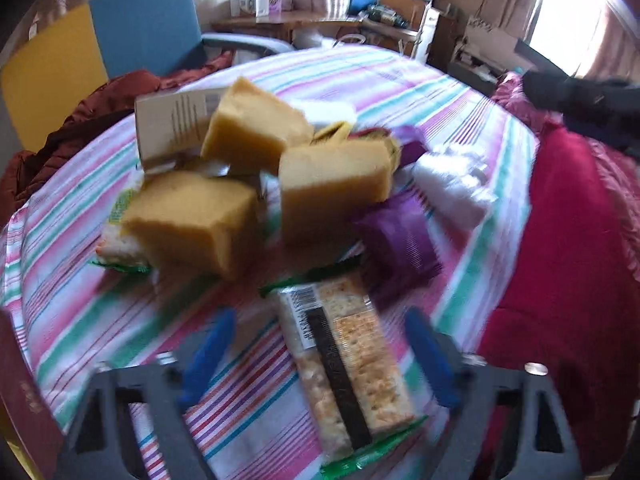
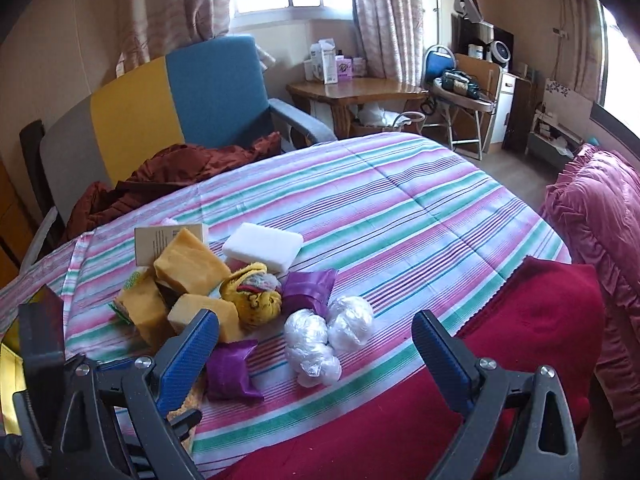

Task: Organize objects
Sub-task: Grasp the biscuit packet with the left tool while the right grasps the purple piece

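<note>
A pile of small items lies on the striped bedspread [image 1: 460,92]. A cracker packet [image 1: 348,364] with a black stripe and green ends lies between the blue fingers [image 1: 208,356] of my left gripper [image 1: 320,360]; the pads stand apart from it, so the gripper is open. Behind the packet are three yellow sponge blocks [image 1: 192,220], a purple packet [image 1: 396,240] and white plastic bundles [image 1: 452,184]. My right gripper [image 2: 316,352] is open and holds nothing. It hovers near the white plastic bundles [image 2: 320,340] and a purple packet [image 2: 230,372].
A white block [image 2: 262,250], a yellow cloth bundle [image 2: 254,296] and a card box [image 2: 160,240] belong to the pile. A red blanket [image 2: 520,340] covers the near right. A blue and yellow chair [image 2: 180,92] with brown cloth stands behind the bed.
</note>
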{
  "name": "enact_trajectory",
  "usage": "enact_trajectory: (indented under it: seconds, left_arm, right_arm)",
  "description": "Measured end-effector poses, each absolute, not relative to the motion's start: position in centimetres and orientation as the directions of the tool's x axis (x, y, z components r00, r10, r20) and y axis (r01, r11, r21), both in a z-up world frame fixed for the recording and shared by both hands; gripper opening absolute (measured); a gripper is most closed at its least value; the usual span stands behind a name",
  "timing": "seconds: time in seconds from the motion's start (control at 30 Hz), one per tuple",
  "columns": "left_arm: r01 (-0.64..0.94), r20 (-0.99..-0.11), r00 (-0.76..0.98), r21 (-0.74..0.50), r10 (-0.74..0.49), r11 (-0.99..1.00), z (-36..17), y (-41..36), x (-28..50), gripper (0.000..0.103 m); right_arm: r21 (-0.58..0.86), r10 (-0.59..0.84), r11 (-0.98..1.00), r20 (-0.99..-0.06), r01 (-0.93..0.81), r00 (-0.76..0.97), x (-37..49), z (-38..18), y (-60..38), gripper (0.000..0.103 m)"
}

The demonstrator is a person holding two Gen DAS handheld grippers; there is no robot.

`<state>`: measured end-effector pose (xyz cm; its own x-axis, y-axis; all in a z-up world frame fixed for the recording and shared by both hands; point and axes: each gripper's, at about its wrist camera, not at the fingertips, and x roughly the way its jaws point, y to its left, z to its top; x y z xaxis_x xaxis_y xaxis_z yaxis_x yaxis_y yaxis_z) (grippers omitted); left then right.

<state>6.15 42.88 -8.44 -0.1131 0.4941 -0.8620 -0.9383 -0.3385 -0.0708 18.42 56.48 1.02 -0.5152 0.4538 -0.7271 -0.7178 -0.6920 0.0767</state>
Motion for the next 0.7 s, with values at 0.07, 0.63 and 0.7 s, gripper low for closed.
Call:
enact_trajectory:
  seconds: [0.07, 0.63, 0.7]
  left_arm:
    - [-0.931, -0.858, -0.070, -0.127, 0.510, -0.342, -9.1, 42.3, 5.5, 0.058]
    - [-0.902, -0.807, -0.162, -0.113, 0.569, -0.417, -9.0, 34.4, 4.7, 0.050]
    - [-0.902, -0.803, -0.168, -0.109, 0.572, -0.418, -8.9, 34.0, 4.8, 0.049]
  right_arm:
    - [0.085, 0.410, -0.718, -0.751, -0.691, -0.518, 17.7, 0.6, 56.5, 0.097]
    - [0.035, 0.054, -0.876, -0.984, -0.481, -0.170, 7.0, -7.6, 54.0, 0.064]
    - [0.030, 0.032, -0.878, -0.992, -0.477, -0.122, 6.3, -8.6, 54.1, 0.063]
